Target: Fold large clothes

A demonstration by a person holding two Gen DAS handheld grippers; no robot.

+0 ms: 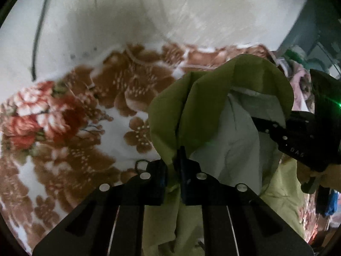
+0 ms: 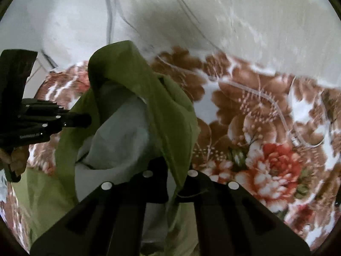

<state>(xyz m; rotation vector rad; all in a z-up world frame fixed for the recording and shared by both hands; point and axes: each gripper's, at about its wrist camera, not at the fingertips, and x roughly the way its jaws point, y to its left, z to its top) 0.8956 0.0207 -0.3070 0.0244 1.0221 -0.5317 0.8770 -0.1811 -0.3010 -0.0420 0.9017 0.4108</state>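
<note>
A large olive-green garment (image 1: 213, 98) with a pale grey-green lining (image 1: 230, 140) hangs bunched above a flowered blanket (image 1: 85, 115). My left gripper (image 1: 173, 166) is shut on a fold of the green cloth, which runs down between its black fingers. In the right wrist view the same garment (image 2: 136, 89) rises in a peak, lining (image 2: 119, 132) showing, and my right gripper (image 2: 170, 177) is shut on its edge. Each gripper shows in the other's view: the right one (image 1: 268, 128) at the garment's right side, the left one (image 2: 85, 120) at its left.
The brown, red and white flowered blanket (image 2: 255, 128) covers the bed under the garment. A pale wall (image 1: 149, 10) with a dark cable (image 1: 39, 32) stands behind. A thin white cord with a small plug (image 2: 295, 141) lies on the blanket. Cluttered items (image 1: 298, 64) sit at the far right.
</note>
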